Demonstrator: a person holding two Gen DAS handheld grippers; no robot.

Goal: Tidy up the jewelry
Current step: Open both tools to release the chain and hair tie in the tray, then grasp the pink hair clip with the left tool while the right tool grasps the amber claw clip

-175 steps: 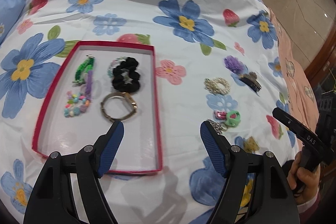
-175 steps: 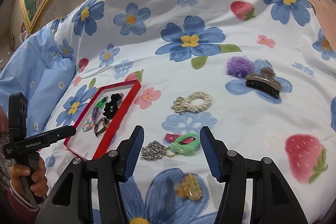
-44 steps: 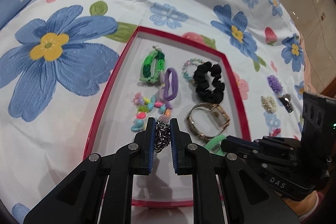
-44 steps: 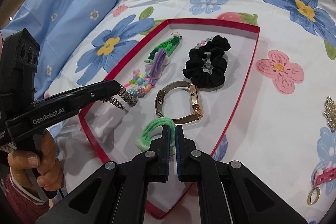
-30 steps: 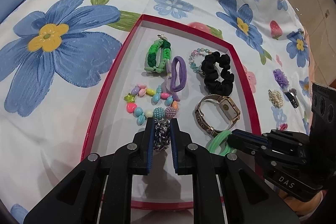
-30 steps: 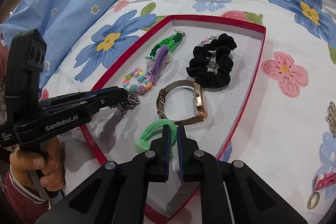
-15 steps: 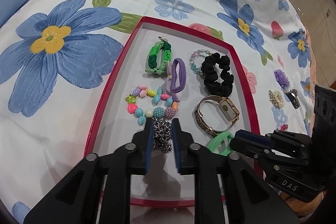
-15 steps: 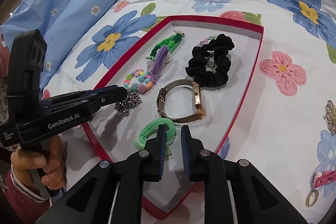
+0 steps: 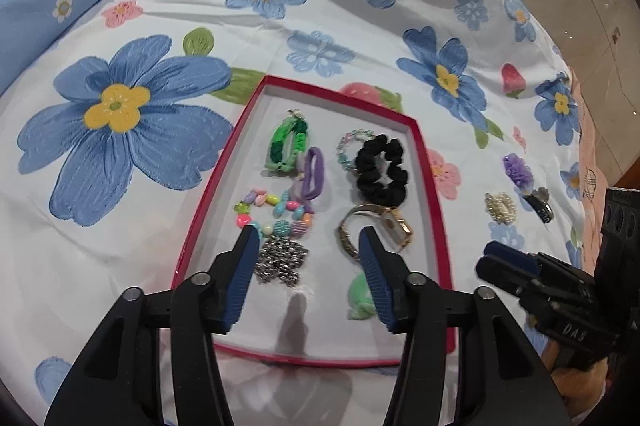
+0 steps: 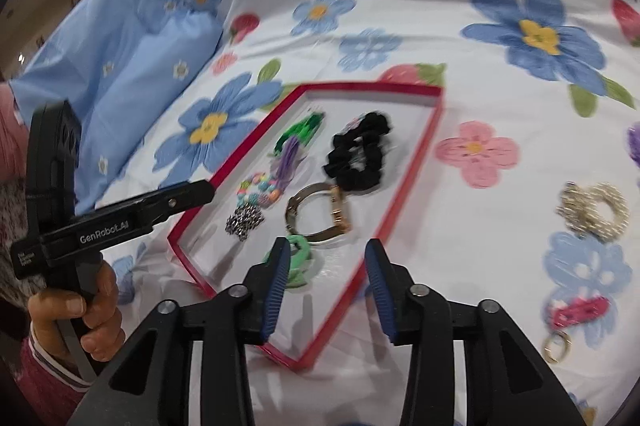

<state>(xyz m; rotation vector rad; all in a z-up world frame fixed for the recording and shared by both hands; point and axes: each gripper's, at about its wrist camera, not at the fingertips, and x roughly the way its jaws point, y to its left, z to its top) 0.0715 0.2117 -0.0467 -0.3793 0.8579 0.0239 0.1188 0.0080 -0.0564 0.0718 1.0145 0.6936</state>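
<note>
Chain [image 9: 281, 260], metallic and knobbly, lies bunched in red-rimmed tray [image 9: 202, 210].

"GenRobot.AI" on left gripper [image 10: 200, 192]; "DAS" on right gripper [image 9: 500, 258].

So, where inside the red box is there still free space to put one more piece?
Bare floor in the red box: the near strip between silver chain, mint hair tie and front rim, plus the far-right corner above the black scrunchie. The middle is crowded around the gold watch.
</note>
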